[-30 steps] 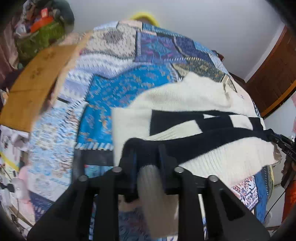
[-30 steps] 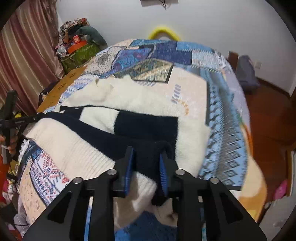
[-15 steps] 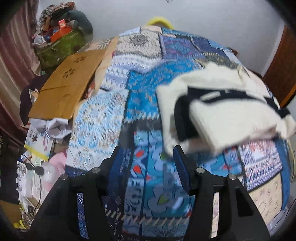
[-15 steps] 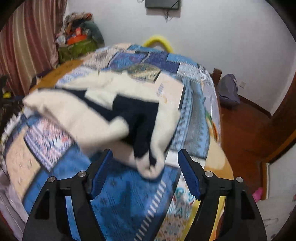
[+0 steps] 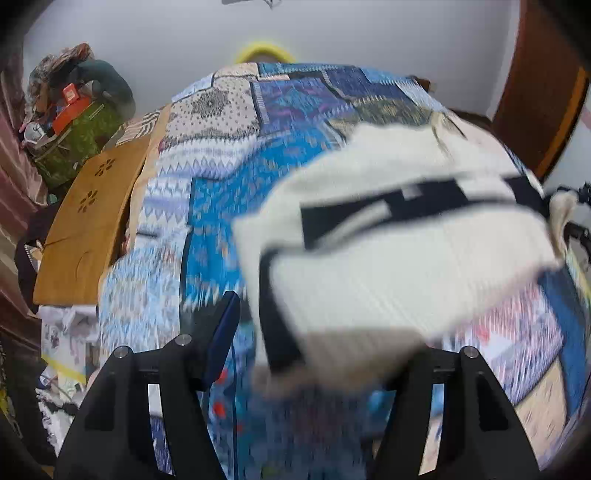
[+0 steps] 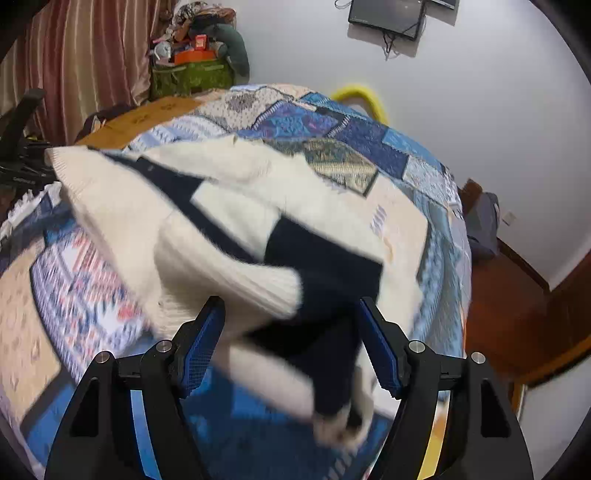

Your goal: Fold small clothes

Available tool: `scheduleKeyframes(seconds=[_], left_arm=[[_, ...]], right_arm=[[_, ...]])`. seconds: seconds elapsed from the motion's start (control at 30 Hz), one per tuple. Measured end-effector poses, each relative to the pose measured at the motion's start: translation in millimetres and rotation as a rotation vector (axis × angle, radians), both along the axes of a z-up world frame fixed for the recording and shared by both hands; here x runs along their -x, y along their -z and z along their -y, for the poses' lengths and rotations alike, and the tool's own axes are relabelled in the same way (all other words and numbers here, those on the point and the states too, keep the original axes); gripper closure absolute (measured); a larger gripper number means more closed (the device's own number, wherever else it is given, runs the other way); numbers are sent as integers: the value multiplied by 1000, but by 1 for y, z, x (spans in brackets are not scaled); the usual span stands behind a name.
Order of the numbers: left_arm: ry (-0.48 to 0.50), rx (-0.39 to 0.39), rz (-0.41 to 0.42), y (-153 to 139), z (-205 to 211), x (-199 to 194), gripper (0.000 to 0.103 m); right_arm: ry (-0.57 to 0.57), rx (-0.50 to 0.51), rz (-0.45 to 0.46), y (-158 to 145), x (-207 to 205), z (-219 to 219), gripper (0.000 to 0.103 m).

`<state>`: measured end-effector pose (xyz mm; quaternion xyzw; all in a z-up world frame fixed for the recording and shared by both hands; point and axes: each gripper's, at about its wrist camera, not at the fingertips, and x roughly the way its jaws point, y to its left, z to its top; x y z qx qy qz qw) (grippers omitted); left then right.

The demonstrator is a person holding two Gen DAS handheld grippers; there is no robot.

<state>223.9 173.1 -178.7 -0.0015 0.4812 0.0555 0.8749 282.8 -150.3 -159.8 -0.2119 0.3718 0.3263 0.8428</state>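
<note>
A cream knit sweater with black bands [image 5: 399,258] lies folded on the patchwork bedspread [image 5: 221,177]. It also shows in the right wrist view [image 6: 229,236], blurred by motion. My left gripper [image 5: 317,332] is open, its jaws wide apart around the sweater's near left edge; its right finger is hidden behind the cloth. My right gripper [image 6: 291,336] is open, with its blue pads [image 6: 201,347] on either side of the sweater's near right corner. Neither holds the cloth.
A brown board [image 5: 88,221] lies along the bed's left side. A pile of bags and boxes [image 6: 195,62] stands in the far corner by a striped curtain [image 6: 85,59]. A dark screen [image 6: 391,14] hangs on the wall. Wood floor [image 6: 517,306] lies right of the bed.
Both grippers were shut on the sweater's lifted edge a second ago. They have opened and let it drop onto the bed, pulled back, then come close to it again.
</note>
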Motion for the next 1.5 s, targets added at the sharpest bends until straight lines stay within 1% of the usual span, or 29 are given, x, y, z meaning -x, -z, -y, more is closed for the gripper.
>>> scheduleKeyframes(seconds=[0.1,0.2,0.3,0.43,0.53,0.63,0.67,0.7,0.73,0.77,0.8,0.83,0.87,0.9,0.93,0.97,1.0,1.13,1.17,1.3,1.37,1.43,1.5], left_arm=[[-63,22,10,-5,-14,-31,41],[-145,84,13,-7,-39,-53,41],[-203,82,10,-6,-58,-59,41],[-200,90,-7,1,-69,-53,41],[-168,109,-19,8,-66,-50,41],[-134,133,-27,13,-57,-54,41],[-126,140,-32,16,-53,-57,41],[-121,146,-36,19,-50,-63,41],[-118,148,-39,20,-48,-67,41],[-115,148,-45,24,-44,-74,45],[-113,147,-49,26,-43,-79,51],[-110,147,-58,29,-40,-87,55],[-109,148,-64,32,-39,-91,64],[-110,153,-67,34,-38,-96,76],[-110,166,-71,36,-36,-101,81],[-115,168,-71,36,-36,-103,88],[-122,159,-64,36,-35,-106,94],[-125,124,-27,29,-32,-104,97],[-134,112,-7,23,-33,-100,97],[-166,110,81,-3,-41,-88,97],[-181,102,130,-17,-47,-85,97],[-188,101,144,-22,-50,-87,97],[-195,93,126,-18,-53,-97,97]], right_arm=[[63,-32,0,0,-25,-5,34],[187,-101,-56,2,-59,6,34],[220,-139,-96,4,-69,16,34],[208,-148,-79,-1,-62,22,34],[193,-178,-106,-2,-63,26,34],[183,-173,-142,6,-70,20,34],[185,-173,-154,9,-73,18,36],[187,-180,-167,13,-76,17,40],[190,-196,-196,17,-80,15,42],[195,-204,-214,20,-84,14,47],[203,-216,-235,24,-89,12,53],[206,-223,-247,27,-92,11,55],[210,-228,-254,28,-94,9,60],[218,-238,-260,30,-97,9,70],[225,-254,-267,30,-99,8,77],[229,-270,-276,30,-101,8,89],[234,-281,-276,29,-102,8,93],[215,-318,-232,10,-98,11,96],[209,-324,-219,4,-96,12,96],[162,-349,-186,-21,-93,12,97],[153,-364,-178,-28,-97,12,97],[159,-357,-160,-30,-102,8,97],[175,-344,-163,-26,-110,5,97]])
